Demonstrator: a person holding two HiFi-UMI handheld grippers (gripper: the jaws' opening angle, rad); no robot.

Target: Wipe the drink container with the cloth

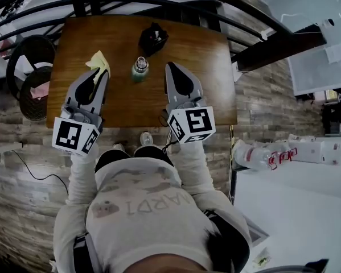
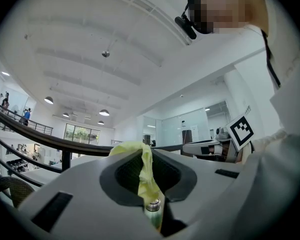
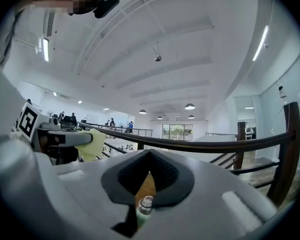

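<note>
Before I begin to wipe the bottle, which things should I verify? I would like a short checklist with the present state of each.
1. Cloth held firmly: ok. The left gripper is shut on the yellow cloth.
2. Bottle stable: ok. The bottle stands upright on the table.
3. Bottle held steady: not ok. The right gripper is shut and empty, beside the bottle without touching it.
4. Cloth on the bottle: not ok. They are apart.
5. Room around the bottle: ok. The black object sits behind it, apart.
6. Cloth damp or dry: cannot tell.
</note>
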